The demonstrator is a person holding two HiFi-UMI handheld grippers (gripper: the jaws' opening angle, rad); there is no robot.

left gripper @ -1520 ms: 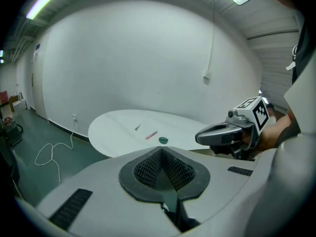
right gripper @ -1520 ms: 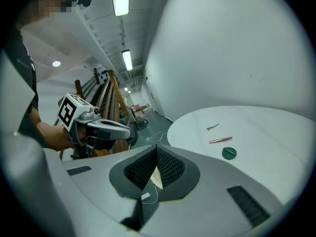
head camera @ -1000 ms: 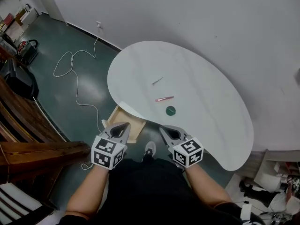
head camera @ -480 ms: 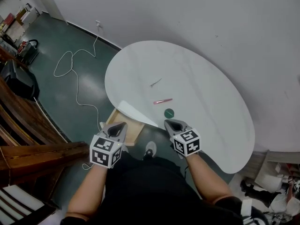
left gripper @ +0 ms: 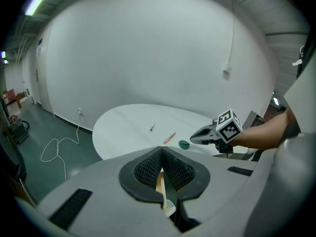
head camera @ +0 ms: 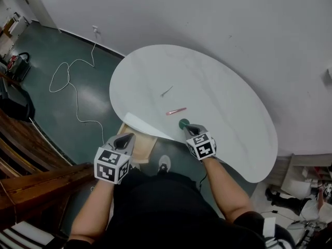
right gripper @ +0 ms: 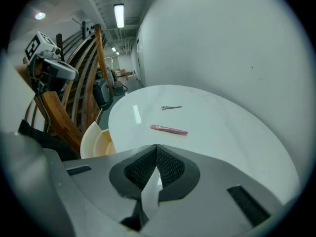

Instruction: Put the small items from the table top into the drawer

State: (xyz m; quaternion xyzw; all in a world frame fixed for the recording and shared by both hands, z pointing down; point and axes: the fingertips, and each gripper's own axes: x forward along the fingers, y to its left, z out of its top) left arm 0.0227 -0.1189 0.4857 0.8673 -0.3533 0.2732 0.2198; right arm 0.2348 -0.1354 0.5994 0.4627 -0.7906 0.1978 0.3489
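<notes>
On the white curved table (head camera: pixel 228 113) lie a grey hair clip (head camera: pixel 166 91), a thin pink stick (head camera: pixel 176 111) and a green round disc (head camera: pixel 183 123). My right gripper (head camera: pixel 191 130) is shut and empty, its tip right beside the disc at the table's near edge. That disc is hidden below the jaws in the right gripper view, where the pink stick (right gripper: pixel 169 129) and clip (right gripper: pixel 171 107) lie ahead. My left gripper (head camera: pixel 124 140) is shut and empty above the open wooden drawer (head camera: pixel 139 141). The left gripper view shows the disc (left gripper: pixel 184 144) beside the right gripper (left gripper: pixel 195 137).
The drawer juts out under the table's near-left edge. A white cable (head camera: pixel 67 82) loops over the green floor at the left. Dark wooden furniture (head camera: pixel 31 183) stands at the lower left. A white wall runs behind the table. Clutter (head camera: pixel 306 206) lies at the lower right.
My right gripper has moved forward onto the table edge, up to the green disc. The left gripper has stayed over the drawer.
</notes>
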